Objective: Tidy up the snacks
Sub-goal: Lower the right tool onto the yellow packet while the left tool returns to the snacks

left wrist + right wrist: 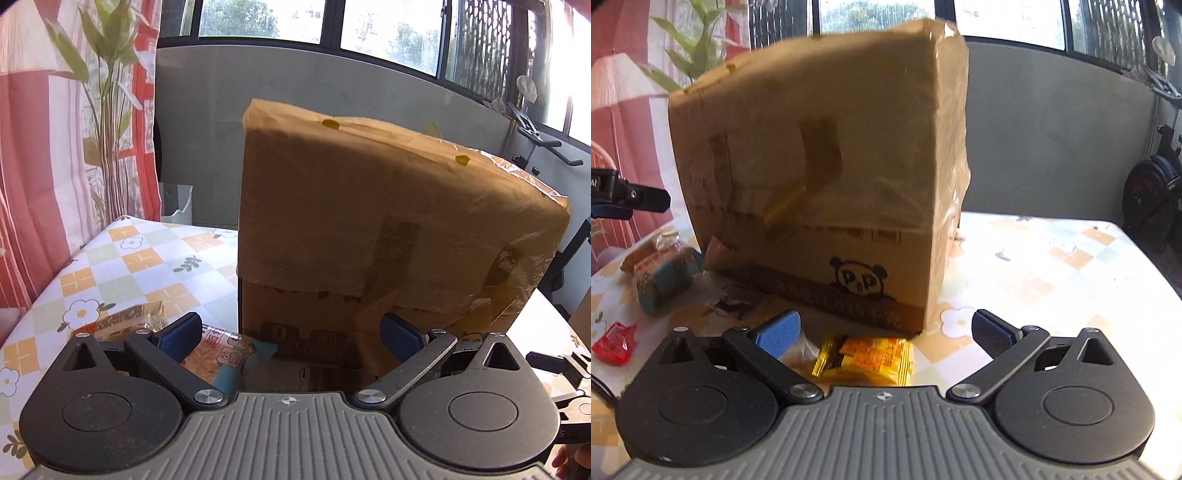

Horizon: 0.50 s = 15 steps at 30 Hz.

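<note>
Cardboard box (388, 229) fills most of the left wrist view. It stands upright on a table (122, 258) covered with a cloth of orange and green squares and white flowers. The box is wrapped with shiny tape and has two small yellow spots near its top edge. The left gripper (291, 332) has its jaws spread wide, and nothing is between the blue pads (181, 336). Just beyond the left pad lies a snack packet with a teal end (236, 360), close to the bottom of the box. Another orange-brown snack packet (125, 321) lies to its left on the cloth. Behind the table are a red and white curtain (37, 147) printed with green leaves, a grey wall and windows.

In the right wrist view the same box (827, 177) stands in front of the camera, with a panda drawing (858, 280) low on its near side. The right gripper (886, 332) also has its jaws spread wide and holds nothing. A yellow and orange snack packet (871, 360) lies on the table between the pads, close to the body of the gripper and just before the bottom edge of the box; the pads do not touch it. At the left lie a teal packet (665, 280) and a small red wrapper (615, 343). Part of the left gripper (628, 195) shows at the left edge.
</note>
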{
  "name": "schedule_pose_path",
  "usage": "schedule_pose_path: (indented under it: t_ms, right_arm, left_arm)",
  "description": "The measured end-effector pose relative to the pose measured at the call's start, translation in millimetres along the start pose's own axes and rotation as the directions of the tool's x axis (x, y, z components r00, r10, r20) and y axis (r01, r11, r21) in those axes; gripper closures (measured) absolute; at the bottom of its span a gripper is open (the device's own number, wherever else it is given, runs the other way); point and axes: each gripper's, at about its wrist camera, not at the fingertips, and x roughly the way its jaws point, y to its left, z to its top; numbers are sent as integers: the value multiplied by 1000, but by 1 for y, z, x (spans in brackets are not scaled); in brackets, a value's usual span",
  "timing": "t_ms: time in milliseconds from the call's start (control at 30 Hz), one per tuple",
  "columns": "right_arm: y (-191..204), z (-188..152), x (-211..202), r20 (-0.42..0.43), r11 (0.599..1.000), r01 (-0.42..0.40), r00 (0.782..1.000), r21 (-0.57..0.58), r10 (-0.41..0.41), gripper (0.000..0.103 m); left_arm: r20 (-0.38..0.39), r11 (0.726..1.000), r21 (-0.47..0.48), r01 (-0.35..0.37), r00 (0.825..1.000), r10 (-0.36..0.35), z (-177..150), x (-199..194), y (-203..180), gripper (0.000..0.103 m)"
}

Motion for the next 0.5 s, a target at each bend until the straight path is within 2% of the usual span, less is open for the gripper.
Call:
schedule_pose_path:
  t_ms: [100, 300, 433, 500]
  right_arm:
    - [0, -5, 8, -45, 1000, -11, 999, -1, 11, 9]
    - [7, -9, 22, -103, 998, 18, 994, -58, -24, 19]
    - [9, -9, 28, -115, 997, 19, 993, -75, -28, 29]
    - [9, -7, 30, -115, 997, 23, 993, -74, -31, 29]
  left_arm:
    - [-29, 1000, -8, 6, 1000, -6, -6, 6, 3, 0]
    - [-74, 1000, -3, -14, 997, 14, -15, 15, 6, 0]
    - [-87, 999, 11, -30, 996, 31, -20, 19, 6, 0]
    - [-105, 1000, 10, -28, 994, 28, -20, 23, 6, 0]
